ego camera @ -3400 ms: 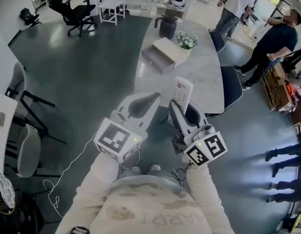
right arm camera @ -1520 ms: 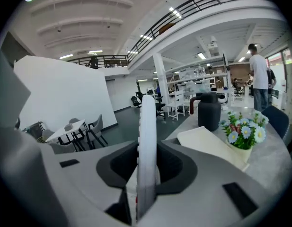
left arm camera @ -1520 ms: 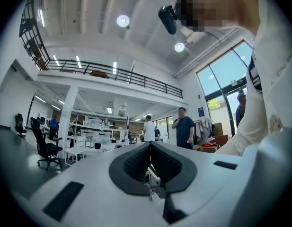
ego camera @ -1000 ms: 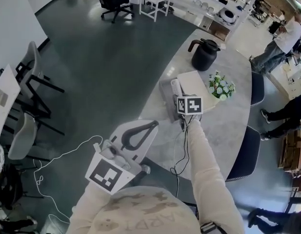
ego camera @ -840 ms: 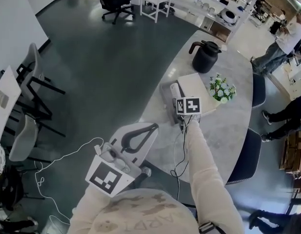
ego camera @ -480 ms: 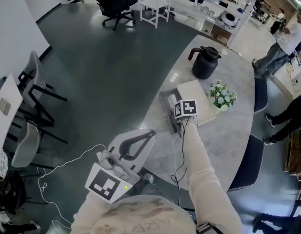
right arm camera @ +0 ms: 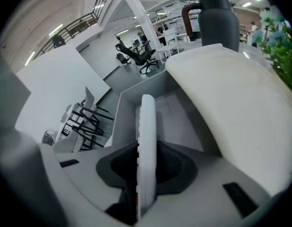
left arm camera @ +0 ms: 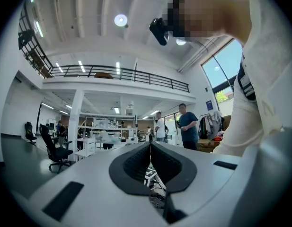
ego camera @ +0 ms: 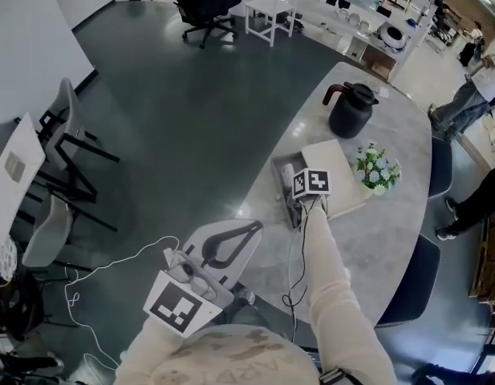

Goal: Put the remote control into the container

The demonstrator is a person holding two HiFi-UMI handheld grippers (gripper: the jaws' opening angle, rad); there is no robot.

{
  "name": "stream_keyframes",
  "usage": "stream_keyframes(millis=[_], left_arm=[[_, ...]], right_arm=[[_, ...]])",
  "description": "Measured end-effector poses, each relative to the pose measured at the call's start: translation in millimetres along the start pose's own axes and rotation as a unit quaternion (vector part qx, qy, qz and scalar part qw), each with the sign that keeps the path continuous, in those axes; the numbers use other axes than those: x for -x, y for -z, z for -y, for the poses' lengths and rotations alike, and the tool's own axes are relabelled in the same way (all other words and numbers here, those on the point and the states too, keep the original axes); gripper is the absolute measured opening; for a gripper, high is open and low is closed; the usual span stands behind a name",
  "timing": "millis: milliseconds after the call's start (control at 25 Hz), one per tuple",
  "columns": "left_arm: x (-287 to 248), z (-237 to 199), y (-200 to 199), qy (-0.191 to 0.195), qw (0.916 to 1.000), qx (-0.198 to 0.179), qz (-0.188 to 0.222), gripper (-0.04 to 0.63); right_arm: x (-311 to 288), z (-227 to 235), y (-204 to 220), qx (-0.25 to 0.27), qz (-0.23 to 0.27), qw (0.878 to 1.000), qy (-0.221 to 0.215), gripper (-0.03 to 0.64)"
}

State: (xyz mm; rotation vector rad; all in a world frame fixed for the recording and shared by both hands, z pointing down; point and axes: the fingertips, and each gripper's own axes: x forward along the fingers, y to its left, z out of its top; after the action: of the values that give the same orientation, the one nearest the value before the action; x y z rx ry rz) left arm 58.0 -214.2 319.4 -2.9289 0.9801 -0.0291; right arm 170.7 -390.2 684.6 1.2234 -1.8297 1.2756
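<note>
In the right gripper view, the white remote control (right arm camera: pixel 146 145) stands on edge between the black pads, and my right gripper (right arm camera: pixel 146 161) is shut on it. The remote's far end reaches into the open grey drawer (right arm camera: pixel 180 119) of the white container (right arm camera: pixel 231 93). From the head view, my right gripper (ego camera: pixel 294 186) is stretched out over the drawer (ego camera: pixel 281 189), with the remote (ego camera: pixel 288 172) sticking out ahead of it. My left gripper (ego camera: pixel 249 229) hangs near my body, off the table; its jaws (left arm camera: pixel 150 155) are shut with nothing between them.
A dark jug (ego camera: pixel 350 111) stands at the far end of the grey table (ego camera: pixel 375 231). A small pot of flowers (ego camera: pixel 379 169) sits beside the container. Office chairs (ego camera: pixel 205 5) and stacked chairs (ego camera: pixel 66 147) stand on the floor to the left. People stand at the far right.
Since the earliest frame my right arm has reached from near my body out to the drawer with the remote. Over the last second it has barely moved; the left gripper has stayed put.
</note>
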Motion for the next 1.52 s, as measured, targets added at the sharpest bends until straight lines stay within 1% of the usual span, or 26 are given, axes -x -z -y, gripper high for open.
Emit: stream_keyframes(millis=[200,400,560,640,840,880,920,1040,1080,1160,1320,1520], left_arm=[[-5,-2,6,0.000,0.9999,-0.004,-0.016,0.012],[-8,-1,6,0.003,0.9999,-0.006,-0.014,0.012],[-12,-1,9,0.004,0.9999,-0.001,-0.014,0.012],[-14,-1,7,0.006,0.9999,-0.005,-0.010,0.012],[-16,-1,3,0.004,1.0000,-0.004,-0.003,0.012],[-15,-1,3,0.004,1.0000,-0.004,-0.001,0.012],[-14,-1,2,0.004,1.0000,-0.005,-0.001,0.012],[-11,0,0,0.003,1.0000,-0.007,0.000,0.012],[-10,1,1,0.002,1.0000,-0.009,-0.001,0.012],[-9,1,1,0.000,0.9999,-0.011,-0.004,0.012],[-6,-3,0,-0.009,0.9999,-0.010,-0.004,0.012],[-6,-8,2,-0.017,0.9998,-0.005,-0.004,0.012]], right_arm=[[-7,-1,-4,-0.010,0.006,1.000,-0.020,0.106],[-6,-6,-4,0.010,0.006,1.000,-0.028,0.107],[-1,-6,-4,0.006,0.001,0.999,-0.038,0.127],[4,-7,-4,0.001,0.003,0.999,-0.044,0.137],[16,-4,-4,-0.032,0.007,0.998,-0.053,0.132],[17,-2,-4,-0.043,0.008,0.998,-0.053,0.103],[18,-2,-3,-0.056,0.008,0.997,-0.055,0.099],[15,-7,0,-0.101,0.007,0.992,-0.079,0.098],[14,-8,0,-0.108,0.005,0.990,-0.086,0.098],[11,-8,1,-0.096,-0.003,0.992,-0.082,0.100],[12,-5,0,-0.037,-0.009,0.998,-0.042,0.104],[16,3,0,0.022,-0.015,1.000,0.005,0.110]])
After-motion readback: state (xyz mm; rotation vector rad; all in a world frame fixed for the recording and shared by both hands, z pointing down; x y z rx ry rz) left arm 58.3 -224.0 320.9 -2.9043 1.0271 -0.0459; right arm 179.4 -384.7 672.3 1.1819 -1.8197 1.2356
